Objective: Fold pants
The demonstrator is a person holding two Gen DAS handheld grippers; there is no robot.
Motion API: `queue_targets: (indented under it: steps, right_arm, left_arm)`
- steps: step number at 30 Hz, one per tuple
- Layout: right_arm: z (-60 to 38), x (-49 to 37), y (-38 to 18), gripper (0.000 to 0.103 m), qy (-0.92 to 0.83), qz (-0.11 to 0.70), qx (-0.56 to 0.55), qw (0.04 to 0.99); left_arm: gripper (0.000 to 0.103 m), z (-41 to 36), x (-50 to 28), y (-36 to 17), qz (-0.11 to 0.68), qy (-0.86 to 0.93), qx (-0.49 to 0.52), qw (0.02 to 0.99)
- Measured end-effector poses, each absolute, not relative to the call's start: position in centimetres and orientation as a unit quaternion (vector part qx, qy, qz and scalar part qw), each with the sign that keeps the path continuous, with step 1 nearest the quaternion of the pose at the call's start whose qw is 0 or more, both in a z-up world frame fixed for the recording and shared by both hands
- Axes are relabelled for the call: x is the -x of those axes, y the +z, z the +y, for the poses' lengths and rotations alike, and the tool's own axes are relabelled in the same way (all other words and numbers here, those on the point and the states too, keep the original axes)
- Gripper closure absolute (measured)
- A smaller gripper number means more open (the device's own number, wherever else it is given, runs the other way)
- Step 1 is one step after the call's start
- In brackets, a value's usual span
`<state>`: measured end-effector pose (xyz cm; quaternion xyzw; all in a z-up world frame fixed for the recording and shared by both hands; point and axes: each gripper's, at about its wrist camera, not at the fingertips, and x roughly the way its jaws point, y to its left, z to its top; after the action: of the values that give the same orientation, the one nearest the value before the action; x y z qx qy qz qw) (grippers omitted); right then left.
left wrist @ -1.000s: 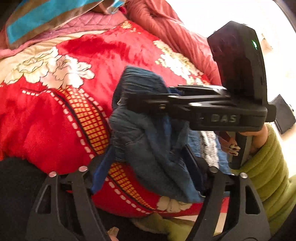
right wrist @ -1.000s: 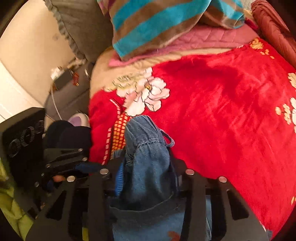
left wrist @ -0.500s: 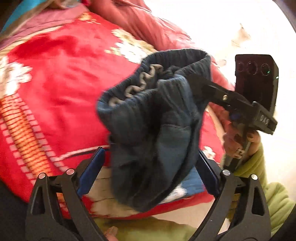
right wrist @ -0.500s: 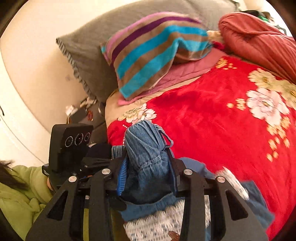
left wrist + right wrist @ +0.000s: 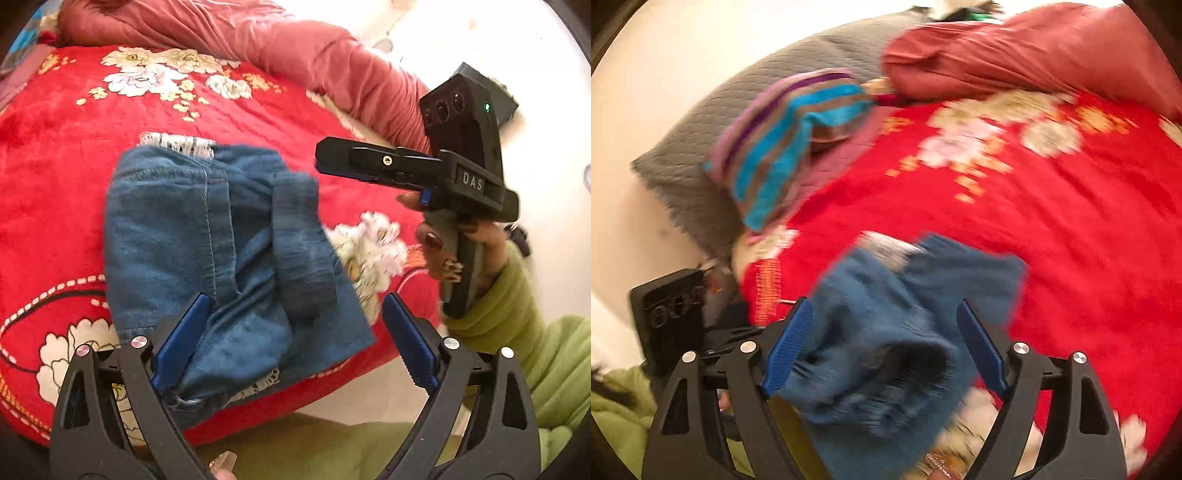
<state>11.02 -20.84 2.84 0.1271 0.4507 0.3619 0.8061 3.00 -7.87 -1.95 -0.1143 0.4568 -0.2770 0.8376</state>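
1. The pants (image 5: 221, 254) lie as a folded blue bundle on the red bed (image 5: 55, 177), near its front edge, the one closest to me.
2. My left gripper (image 5: 291, 336) has its jaws wide apart. The bundle's near end sits between them; the left pad (image 5: 181, 336) is against the cloth, and the right pad stands clear, so nothing is clamped.
3. My right gripper (image 5: 886, 343) has its jaws opening. Cloth (image 5: 886, 332) is between them, but the view is blurred and I judge the grip gone.
4. The bundle's long axis runs away from the left jaws, from the front edge toward the bed's middle.
5. In the left view the right gripper (image 5: 373, 166) hangs beside the bundle's far right corner, clear of it.
6. The left jaws are nearer, so any tidying pinch falls to them.
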Motion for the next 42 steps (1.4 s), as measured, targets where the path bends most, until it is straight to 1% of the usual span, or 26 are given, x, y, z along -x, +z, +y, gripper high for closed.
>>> queue_targets:
  steps: [2,6,7,8,13,15,16,18,20,22,23,24,25,27,28,29,30,31,32,34,37,40,42]
  right_arm:
    - [-20.7,-10.8,2.3,0.023,0.356,0.457,-0.135,0.804]
    - [-18.9,-11.1,0.8,0.024,0.331,0.477,-0.113,0.806]
    - [-18.8,-11.0,0.7,0.038,0.318,0.484,-0.101,0.809]
    - [-18.6,-11.1,0.0,0.048,0.304,0.499,-0.088,0.807]
    - [-18.9,-10.4,-0.7,0.049,0.289,0.509,-0.060,0.809]
    - [-18.7,-10.0,0.2,0.043,0.295,0.498,-0.044,0.814]
    - [-18.7,-9.9,1.0,0.038,0.298,0.487,-0.038,0.820]
    - [-18.4,-10.2,2.3,0.037,0.311,0.467,-0.033,0.827]
    - [-17.4,-11.0,3.4,0.037,0.328,0.452,-0.021,0.829]
    - [-16.1,-12.0,3.8,0.037,0.337,0.448,0.000,0.828]
    - [-15.0,-12.7,3.8,0.041,0.348,0.450,0.018,0.822]
    - [-14.3,-13.1,3.6,0.045,0.355,0.454,0.029,0.817]
    - [-13.4,-13.8,3.1,0.051,0.362,0.465,0.041,0.807]
    - [-11.4,-14.8,1.4,0.051,0.362,0.494,0.084,0.786]
    - [-10.7,-14.9,0.6,0.055,0.359,0.501,0.104,0.781]
    - [-9.8,-15.0,-0.3,0.072,0.345,0.501,0.141,0.781]
    - [-9.4,-14.9,-0.6,0.083,0.332,0.496,0.162,0.786]
    - [-9.0,-14.8,-0.6,0.088,0.323,0.491,0.172,0.791]
    - [-8.8,-14.7,-0.3,0.092,0.315,0.483,0.176,0.798]
    - [-8.2,-14.6,-0.1,0.094,0.305,0.471,0.194,0.805]
    - [-7.4,-14.8,-1.6,0.094,0.293,0.476,0.220,0.800]
    - [-7.9,-15.1,-1.3,0.093,0.288,0.479,0.188,0.808]
    - [-8.9,-14.7,0.0,0.089,0.293,0.467,0.156,0.820]
  left_arm:
    - [0.016,-8.0,-2.9,-2.1,0.458,-0.273,0.101,0.840]
    - [0.016,-7.5,-2.9,-2.1,0.460,-0.271,0.102,0.840]
    - [0.016,-7.5,-3.0,-2.1,0.461,-0.269,0.100,0.840]
    - [0.016,-7.7,-3.0,-2.2,0.462,-0.268,0.098,0.839]
    - [0.016,-8.0,-2.4,-2.4,0.465,-0.273,0.094,0.837]
    - [0.016,-7.5,-2.2,-1.8,0.457,-0.272,0.106,0.840]
    - [0.016,-7.1,-2.0,-1.5,0.451,-0.270,0.111,0.844]
    - [0.016,-5.7,-1.5,-0.3,0.429,-0.250,0.112,0.861]
    - [0.026,-4.8,-1.4,0.3,0.422,-0.219,0.103,0.874]
    - [0.050,-4.2,-1.7,0.4,0.423,-0.195,0.099,0.879]
    - [0.056,-4.1,-2.1,0.1,0.430,-0.185,0.098,0.878]
    - [0.065,-4.2,-2.3,-0.4,0.438,-0.179,0.093,0.876]
    - [0.071,-4.4,-2.5,-0.8,0.444,-0.176,0.085,0.874]
    - [0.071,-5.4,-2.3,-1.7,0.459,-0.170,0.050,0.870]
    - [0.071,-5.6,-2.1,-2.0,0.462,-0.170,0.038,0.870]
    - [0.071,-6.1,-1.8,-2.2,0.466,-0.169,0.020,0.869]
    - [0.071,-6.5,-1.6,-2.3,0.467,-0.168,0.007,0.868]
    - [0.072,-6.7,-1.4,-2.4,0.468,-0.170,0.001,0.867]
    - [0.072,-6.7,-1.2,-2.4,0.467,-0.172,0.000,0.867]
    - [0.073,-6.4,-1.0,-2.5,0.468,-0.175,0.006,0.866]
    - [0.072,-6.0,-1.1,-2.6,0.468,-0.177,0.016,0.866]
    - [0.072,-5.9,-1.1,-2.5,0.468,-0.178,0.023,0.865]
    - [0.072,-5.9,-1.0,-2.4,0.469,-0.177,0.025,0.865]
